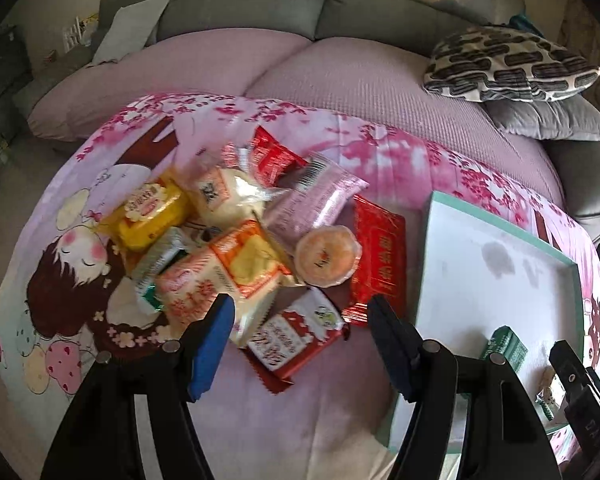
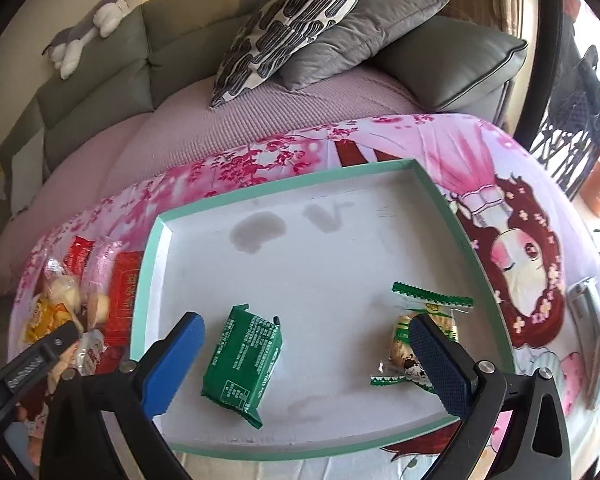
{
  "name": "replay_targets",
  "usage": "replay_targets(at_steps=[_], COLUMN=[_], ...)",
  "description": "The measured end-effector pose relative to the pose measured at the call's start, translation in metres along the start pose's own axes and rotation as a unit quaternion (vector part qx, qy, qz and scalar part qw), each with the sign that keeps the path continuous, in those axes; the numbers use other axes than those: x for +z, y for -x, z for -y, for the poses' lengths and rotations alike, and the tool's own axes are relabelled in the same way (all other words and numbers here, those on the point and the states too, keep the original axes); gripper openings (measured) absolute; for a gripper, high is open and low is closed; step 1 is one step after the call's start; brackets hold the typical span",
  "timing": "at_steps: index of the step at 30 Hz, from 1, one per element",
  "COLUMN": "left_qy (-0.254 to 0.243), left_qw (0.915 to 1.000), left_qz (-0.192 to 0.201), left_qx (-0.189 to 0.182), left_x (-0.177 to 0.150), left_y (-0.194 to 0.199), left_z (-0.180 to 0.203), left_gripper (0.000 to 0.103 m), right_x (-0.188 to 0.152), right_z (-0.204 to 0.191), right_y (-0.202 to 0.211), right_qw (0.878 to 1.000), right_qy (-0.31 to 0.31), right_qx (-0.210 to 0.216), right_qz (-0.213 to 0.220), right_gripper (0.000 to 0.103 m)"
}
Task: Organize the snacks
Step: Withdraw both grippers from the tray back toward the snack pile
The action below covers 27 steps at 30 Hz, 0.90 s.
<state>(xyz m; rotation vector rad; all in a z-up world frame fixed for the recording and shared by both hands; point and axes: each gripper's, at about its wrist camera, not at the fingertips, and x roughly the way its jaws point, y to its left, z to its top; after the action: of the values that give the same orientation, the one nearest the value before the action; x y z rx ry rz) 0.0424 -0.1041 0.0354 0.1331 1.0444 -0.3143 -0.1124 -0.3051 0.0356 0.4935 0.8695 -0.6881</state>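
Your left gripper [image 1: 300, 320] hangs spread over the snack pile [image 1: 240, 240], framing the near packet [image 1: 292, 336]; the right gripper [image 2: 304, 344], also spread, straddles the green pack [image 2: 242, 364] in the tray [image 2: 220, 202].

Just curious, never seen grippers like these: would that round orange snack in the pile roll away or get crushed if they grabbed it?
The round orange snack looks flat like a disc, so it will probably slide, not roll. Its clear wrap looks glossy, perhaps slippery. It rests on other packets in the pile, so a push may shift them too.
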Motion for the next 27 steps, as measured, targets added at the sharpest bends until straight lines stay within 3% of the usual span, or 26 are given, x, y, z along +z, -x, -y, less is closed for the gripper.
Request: replay_targets(at_steps=[11,18,25,27], left_qy=[0.02,0.036,0.067,0.082], left_qw=[0.9996,0.9989,0.9977,0.9966], left_qz=[0.012,0.019,0.009,0.006], left_qx=[0.017,0.025,-0.001,-0.008], left_x=[0.002,0.008,0.012,0.013], left_y=[0.016,0.02,0.01,0.005], left_z=[-0.046,-0.075,-0.11,-0.119], left_gripper=[0.07,0.07,0.071,0.101], right_x=[-0.004,-0.007,-0.018,-0.022], right_z=[-0.023,-0.031,-0.058,-0.066], right_y=[0.013,0.004,-0.01,-0.01], right_qw=[0.999,0.999,0.996,0.995], right_qy=[0.012,0.004,0.033,0.046], right_qx=[-0.013,0.03,0.083,0.092], right_qz=[0.04,0.023,0.001,0.005], right_gripper=[0.103,0.103,0.103,0.103])
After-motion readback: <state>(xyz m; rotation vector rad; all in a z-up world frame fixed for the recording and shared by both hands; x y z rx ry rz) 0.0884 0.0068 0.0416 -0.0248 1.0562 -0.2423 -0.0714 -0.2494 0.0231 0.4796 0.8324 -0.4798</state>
